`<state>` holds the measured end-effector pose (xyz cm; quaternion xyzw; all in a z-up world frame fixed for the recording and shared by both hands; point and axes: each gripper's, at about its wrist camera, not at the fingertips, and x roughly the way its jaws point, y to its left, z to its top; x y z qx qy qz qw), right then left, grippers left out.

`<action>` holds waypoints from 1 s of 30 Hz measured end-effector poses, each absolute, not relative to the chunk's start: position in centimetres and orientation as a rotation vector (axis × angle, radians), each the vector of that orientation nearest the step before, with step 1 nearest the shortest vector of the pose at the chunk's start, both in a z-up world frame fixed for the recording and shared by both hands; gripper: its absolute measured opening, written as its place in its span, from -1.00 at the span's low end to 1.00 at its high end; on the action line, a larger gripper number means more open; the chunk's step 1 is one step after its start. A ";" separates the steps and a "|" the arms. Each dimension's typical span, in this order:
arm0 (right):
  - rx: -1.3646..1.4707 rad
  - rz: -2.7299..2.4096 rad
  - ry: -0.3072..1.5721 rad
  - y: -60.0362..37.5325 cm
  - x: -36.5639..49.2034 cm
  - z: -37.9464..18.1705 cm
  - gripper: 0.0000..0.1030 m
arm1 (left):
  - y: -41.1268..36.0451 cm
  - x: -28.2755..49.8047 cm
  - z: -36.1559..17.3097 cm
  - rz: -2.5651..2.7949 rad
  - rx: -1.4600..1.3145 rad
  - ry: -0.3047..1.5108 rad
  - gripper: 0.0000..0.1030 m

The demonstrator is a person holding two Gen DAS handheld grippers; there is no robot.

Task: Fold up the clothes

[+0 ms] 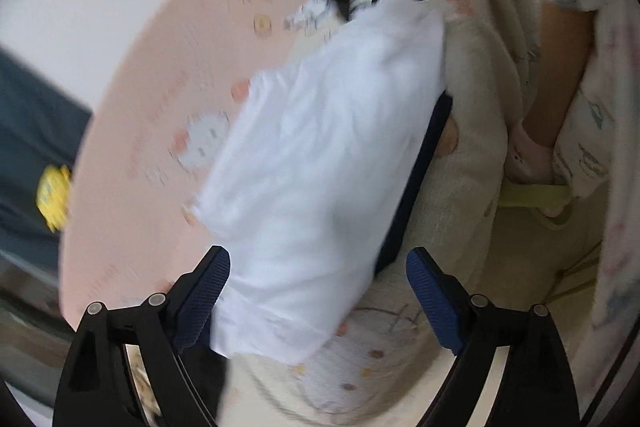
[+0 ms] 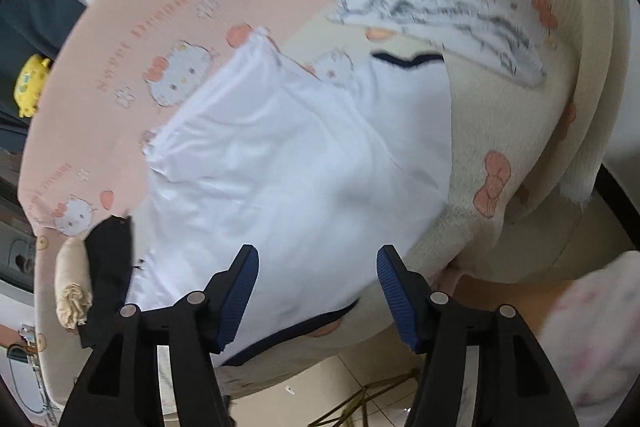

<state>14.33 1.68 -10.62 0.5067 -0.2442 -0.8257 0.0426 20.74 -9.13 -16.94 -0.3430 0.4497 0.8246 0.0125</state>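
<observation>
Grippers, left (image 1: 318,297) and right (image 2: 318,291), are hovering released over white navy-trimmed shirt (image 2: 288,163), lying partly folded on bedsheet (image 2: 120,39); likely mid-fold; next needing an edge pinched.

Hand-held gripper (image 2: 318,291): jaws wide apart, holding nothing, poised over the shirt's near edge.
Shirt (image 2: 288,163): white, navy-trimmed, lying on the bed (image 2: 120,27).
Striped cloth (image 2: 436,23): beyond the shirt.
Black garment (image 2: 108,259): at the shirt's left edge.
</observation>
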 end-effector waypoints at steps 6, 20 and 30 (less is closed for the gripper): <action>1.431 -2.580 -0.671 -0.1 14.8 -5.4 0.28 | -9.5 21.2 -14.3 2.634 -0.953 1.449 0.75; 1.482 -2.420 -0.654 -5.4 8.9 0.6 0.30 | -14.3 17.3 -8.4 2.853 -1.030 1.181 0.75; 1.689 -2.269 -0.377 -8.8 -3.6 7.2 0.30 | -20.5 10.6 -4.1 3.033 -1.027 0.935 0.75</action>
